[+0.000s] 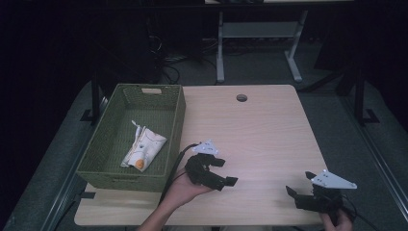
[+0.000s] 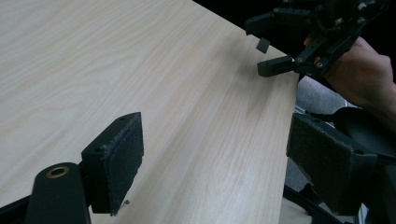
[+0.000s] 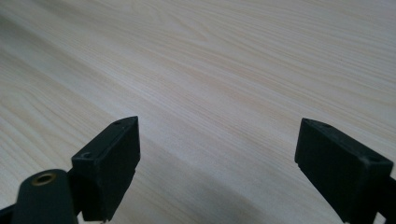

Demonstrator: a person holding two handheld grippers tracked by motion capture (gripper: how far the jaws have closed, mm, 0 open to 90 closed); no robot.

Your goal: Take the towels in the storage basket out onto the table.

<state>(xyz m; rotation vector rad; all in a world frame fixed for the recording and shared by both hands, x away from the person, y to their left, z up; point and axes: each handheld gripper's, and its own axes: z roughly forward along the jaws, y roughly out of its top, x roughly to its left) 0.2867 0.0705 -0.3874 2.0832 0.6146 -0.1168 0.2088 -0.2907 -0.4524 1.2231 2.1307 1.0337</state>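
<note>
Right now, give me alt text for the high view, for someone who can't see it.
A person's hands hold the left gripper and right gripper, both open, over a light wooden table. At the table's left edge stands a green woven basket with a folded printed cloth pouch lying inside.

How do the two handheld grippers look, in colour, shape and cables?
Both the left gripper and the right gripper are black, each with two blocky jaws and a grey three-cornered plate on top. The left gripper's pads look rough and felt-like. A black cable trails from the left gripper.
</note>
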